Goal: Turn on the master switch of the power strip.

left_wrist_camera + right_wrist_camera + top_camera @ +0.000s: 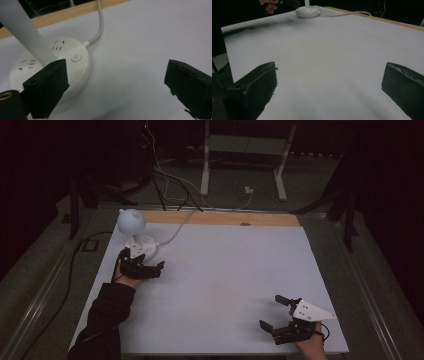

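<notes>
A white desk lamp stands at the table's far left, with a round head (131, 221) over a round base (142, 247). In the left gripper view the base (77, 72) carries socket slots and a power button (76, 57), and a white stem (22, 30) rises from it. My left gripper (144, 261) (117, 82) is open right in front of the base, one jaw overlapping its near rim and the other over bare table. My right gripper (270, 311) (329, 87) is open near the front right of the table with nothing between its jaws.
The lamp's white cord (100, 25) runs off the far edge past a wooden strip (225, 218). The white tabletop (225, 270) lies between the two grippers. Cables and a white stand (245, 150) sit on the floor beyond. The lamp base (307, 11) shows far off.
</notes>
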`<state>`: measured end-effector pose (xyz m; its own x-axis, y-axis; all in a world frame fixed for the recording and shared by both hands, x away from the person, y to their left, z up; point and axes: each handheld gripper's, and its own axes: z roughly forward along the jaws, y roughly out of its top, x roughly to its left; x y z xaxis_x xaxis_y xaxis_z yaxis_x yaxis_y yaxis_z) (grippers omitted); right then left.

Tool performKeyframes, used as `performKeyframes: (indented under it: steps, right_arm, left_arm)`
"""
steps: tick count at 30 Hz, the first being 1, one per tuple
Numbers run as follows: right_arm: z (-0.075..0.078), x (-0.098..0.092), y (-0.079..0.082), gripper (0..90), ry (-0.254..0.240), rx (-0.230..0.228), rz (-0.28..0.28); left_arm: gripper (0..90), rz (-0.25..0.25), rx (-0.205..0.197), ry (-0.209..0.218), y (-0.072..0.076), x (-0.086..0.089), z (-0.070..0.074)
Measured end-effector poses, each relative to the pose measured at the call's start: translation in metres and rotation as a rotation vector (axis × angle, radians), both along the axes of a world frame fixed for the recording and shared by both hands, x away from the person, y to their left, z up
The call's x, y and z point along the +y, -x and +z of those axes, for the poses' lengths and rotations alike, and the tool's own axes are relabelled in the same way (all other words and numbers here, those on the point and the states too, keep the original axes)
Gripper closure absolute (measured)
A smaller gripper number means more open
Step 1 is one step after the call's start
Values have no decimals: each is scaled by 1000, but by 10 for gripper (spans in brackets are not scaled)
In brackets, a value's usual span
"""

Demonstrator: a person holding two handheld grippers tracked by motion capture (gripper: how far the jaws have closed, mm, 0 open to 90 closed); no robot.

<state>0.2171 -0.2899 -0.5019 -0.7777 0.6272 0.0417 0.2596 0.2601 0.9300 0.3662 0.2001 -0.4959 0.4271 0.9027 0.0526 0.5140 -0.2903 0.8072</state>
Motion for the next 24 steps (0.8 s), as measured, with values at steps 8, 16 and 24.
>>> performKeyframes:
  steps: [8, 16, 24]
  right_arm:
    - [0, 0, 0, 0, -4, 0, -1]
    - [0, -1, 0, 0, -8, 5, 0]
    - [-1, -1, -1, 0, -9, 7, 0]
  left_arm:
    - [292, 35, -11, -18, -12, 0, 0]
    - [481, 76, -3, -28, -20, 4, -4]
    - [699, 112, -9, -36, -28, 10, -3]
